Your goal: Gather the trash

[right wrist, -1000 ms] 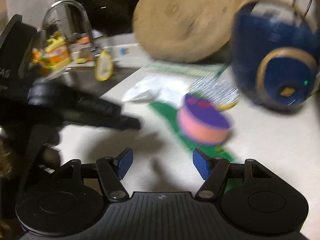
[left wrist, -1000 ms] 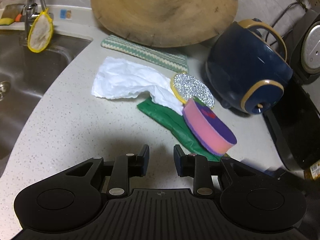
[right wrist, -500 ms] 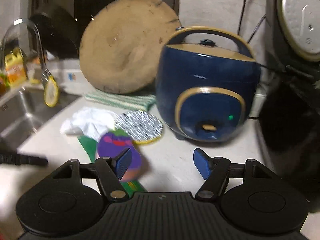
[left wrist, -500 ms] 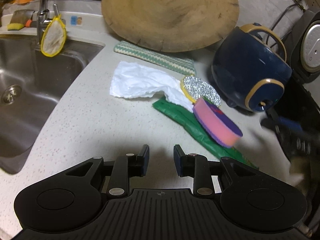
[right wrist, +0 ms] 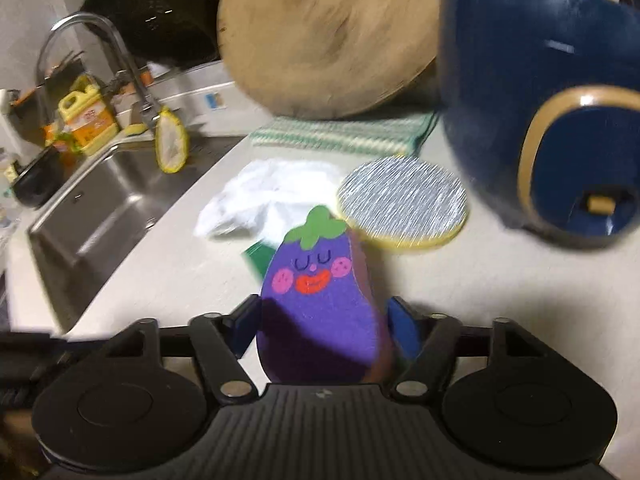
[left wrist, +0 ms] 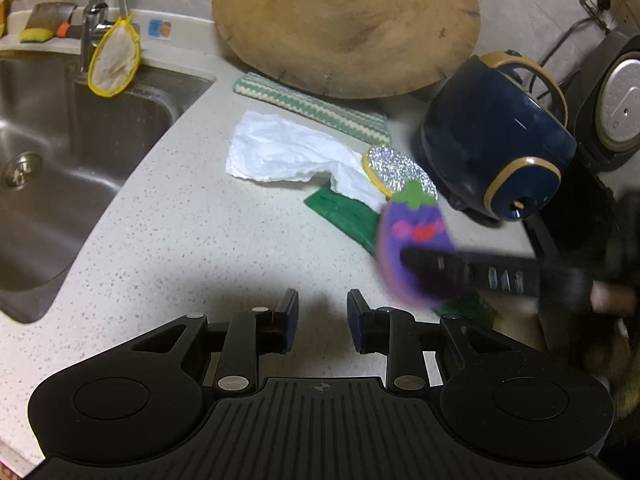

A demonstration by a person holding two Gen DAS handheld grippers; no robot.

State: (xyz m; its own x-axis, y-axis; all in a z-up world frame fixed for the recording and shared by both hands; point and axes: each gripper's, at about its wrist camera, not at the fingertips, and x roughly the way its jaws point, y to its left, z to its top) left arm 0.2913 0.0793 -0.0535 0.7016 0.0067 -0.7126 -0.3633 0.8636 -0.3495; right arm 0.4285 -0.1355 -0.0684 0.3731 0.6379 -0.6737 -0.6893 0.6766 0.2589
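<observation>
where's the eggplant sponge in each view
Left wrist view: eggplant sponge right of centre, blurred, with the right tongs closing around it.
Right wrist view: lower centre, standing face-on between the closing tongs.
Shared landmark: the silver round scrubber, just behind the sponge in both views.

Speckled pale tabletop [left wrist: 168, 240] across the left wrist view. At nine o'clock, a steel sink [left wrist: 60, 168] sunk into it. At eleven o'clock, a chrome faucet [left wrist: 93, 12] with a yellow-rimmed mesh pouch [left wrist: 114, 60] hanging from it, and a yellow sponge [left wrist: 36, 34] on the ledge behind. At twelve o'clock, a round wooden board [left wrist: 344, 24] leaning upright, over a green-and-white striped cloth [left wrist: 312, 108] lying flat. At two o'clock, a navy cooker [left wrist: 496, 140] with tan trim; just beside it, at three o'clock, a grey cooker [left wrist: 624, 100]. In the right wrist view, at ten o'clock, a yellow bottle [right wrist: 86, 114] behind the sink.
</observation>
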